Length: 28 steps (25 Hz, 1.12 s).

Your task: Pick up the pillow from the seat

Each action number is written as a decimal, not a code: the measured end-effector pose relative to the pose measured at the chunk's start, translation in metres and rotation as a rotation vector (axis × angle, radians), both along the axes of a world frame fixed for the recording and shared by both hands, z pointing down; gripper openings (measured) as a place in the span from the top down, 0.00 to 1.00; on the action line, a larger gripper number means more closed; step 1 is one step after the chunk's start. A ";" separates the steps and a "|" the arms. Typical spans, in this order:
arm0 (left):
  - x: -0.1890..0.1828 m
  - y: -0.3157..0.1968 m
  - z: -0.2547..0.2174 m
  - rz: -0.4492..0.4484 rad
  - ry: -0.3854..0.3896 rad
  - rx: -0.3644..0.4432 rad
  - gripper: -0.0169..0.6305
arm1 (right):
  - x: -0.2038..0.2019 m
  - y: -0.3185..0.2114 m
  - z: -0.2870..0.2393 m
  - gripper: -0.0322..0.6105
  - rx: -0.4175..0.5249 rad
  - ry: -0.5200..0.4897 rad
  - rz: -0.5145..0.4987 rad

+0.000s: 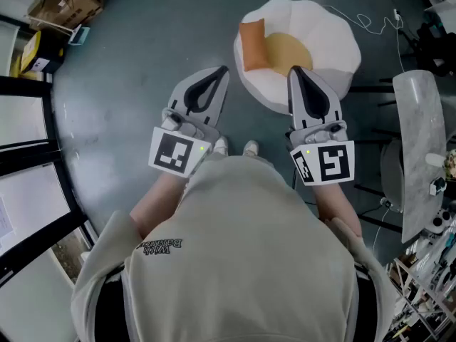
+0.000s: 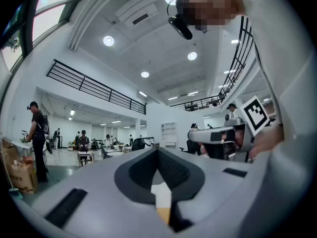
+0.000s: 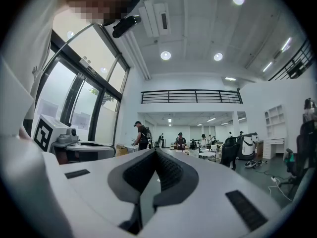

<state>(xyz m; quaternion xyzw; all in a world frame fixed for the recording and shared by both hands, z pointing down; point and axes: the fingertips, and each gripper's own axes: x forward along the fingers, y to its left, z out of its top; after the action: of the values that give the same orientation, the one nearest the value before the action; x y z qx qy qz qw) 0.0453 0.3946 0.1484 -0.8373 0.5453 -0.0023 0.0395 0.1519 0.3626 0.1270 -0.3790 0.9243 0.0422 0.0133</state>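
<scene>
An orange pillow (image 1: 253,46) lies on the left part of a round white seat (image 1: 331,38) with a yellow middle, on the floor ahead of the person. My left gripper (image 1: 223,70) is held in front of the chest, its tip left of the seat, jaws shut and empty. My right gripper (image 1: 293,70) is held level with it, its tip over the seat's near edge, also shut with nothing in it. In the left gripper view my left gripper (image 2: 158,150) points out level into a big hall, and so does my right gripper (image 3: 157,152) in its own view.
A grey marble table top (image 1: 420,141) stands at the right. Cardboard boxes (image 1: 68,2) sit at the far left, and dark window frames (image 1: 28,155) line the left side. White cables (image 1: 370,23) trail behind the seat. Several people stand far off in the hall.
</scene>
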 end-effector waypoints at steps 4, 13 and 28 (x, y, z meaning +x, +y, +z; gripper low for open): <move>0.000 -0.004 0.002 -0.003 -0.004 -0.007 0.96 | 0.001 -0.002 0.003 0.94 -0.008 0.002 -0.003; 0.008 -0.010 0.001 0.002 -0.010 0.000 0.96 | 0.006 -0.009 0.005 0.94 -0.027 -0.031 -0.020; 0.040 -0.018 0.006 -0.060 -0.024 0.012 0.96 | 0.040 -0.022 0.009 0.94 -0.023 -0.044 -0.057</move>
<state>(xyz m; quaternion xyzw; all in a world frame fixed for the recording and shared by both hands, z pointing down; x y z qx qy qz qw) 0.0852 0.3765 0.1541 -0.8204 0.5695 -0.0101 0.0507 0.1922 0.3408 0.1362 -0.3537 0.9346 0.0229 0.0306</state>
